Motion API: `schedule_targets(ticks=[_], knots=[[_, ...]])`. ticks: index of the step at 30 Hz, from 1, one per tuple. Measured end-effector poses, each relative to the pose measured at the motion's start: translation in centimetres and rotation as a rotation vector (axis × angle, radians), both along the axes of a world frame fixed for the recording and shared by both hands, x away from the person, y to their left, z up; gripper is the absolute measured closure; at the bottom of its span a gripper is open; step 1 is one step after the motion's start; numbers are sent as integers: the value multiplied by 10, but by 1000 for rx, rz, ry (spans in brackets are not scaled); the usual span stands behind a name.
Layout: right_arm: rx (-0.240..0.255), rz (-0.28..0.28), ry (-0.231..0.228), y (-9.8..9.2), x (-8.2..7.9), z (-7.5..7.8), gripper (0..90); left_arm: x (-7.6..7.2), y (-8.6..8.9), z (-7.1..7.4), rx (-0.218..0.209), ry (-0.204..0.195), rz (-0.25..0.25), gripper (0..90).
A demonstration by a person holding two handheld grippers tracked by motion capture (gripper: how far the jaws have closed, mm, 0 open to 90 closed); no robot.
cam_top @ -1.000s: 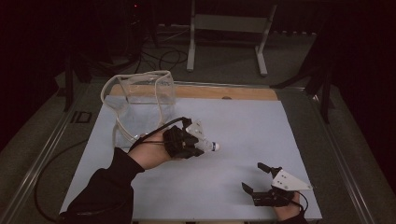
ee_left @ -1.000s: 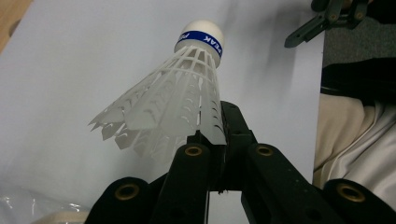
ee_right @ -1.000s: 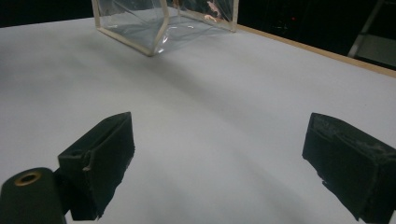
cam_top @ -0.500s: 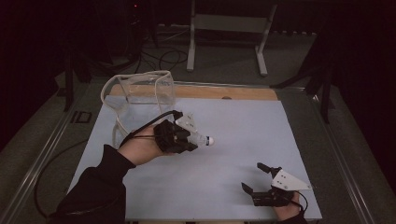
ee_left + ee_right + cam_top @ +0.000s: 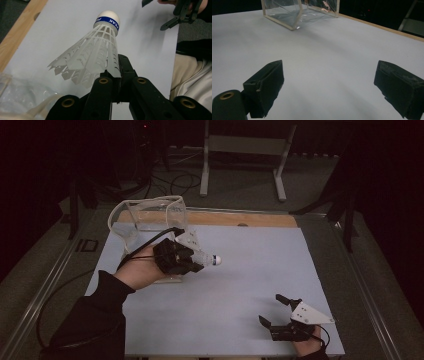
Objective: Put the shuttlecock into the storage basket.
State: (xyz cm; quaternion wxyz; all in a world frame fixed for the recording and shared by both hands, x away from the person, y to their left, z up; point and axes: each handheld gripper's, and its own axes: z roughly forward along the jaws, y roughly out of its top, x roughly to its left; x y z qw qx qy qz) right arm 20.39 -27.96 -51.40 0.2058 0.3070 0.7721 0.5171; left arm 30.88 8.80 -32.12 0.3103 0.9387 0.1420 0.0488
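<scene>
Left gripper view showing left claw [image 5: 117,82] pinching shuttlecock [image 5: 95,57] by thin skirt edge: feather-light, flimsy, crushable; cork nose firmer. Right claw [image 5: 281,312] resting spread, gripping nothing, on surface [image 5: 260,270].

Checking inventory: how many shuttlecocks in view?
1. The white plastic shuttlecock with a blue band is clamped by its skirt in the left gripper, beside the clear plastic container. Others could hide behind the hand.
</scene>
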Motion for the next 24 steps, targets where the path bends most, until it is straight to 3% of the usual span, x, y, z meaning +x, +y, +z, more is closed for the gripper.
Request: schedule_targets(ticks=[9,24], knots=[[-2,2,7,1,0,-1,89,1,19,8,5,-22,38,900],[-8,6,6,1,0,-1,89,4,50,12,-9,-18,101,900]])
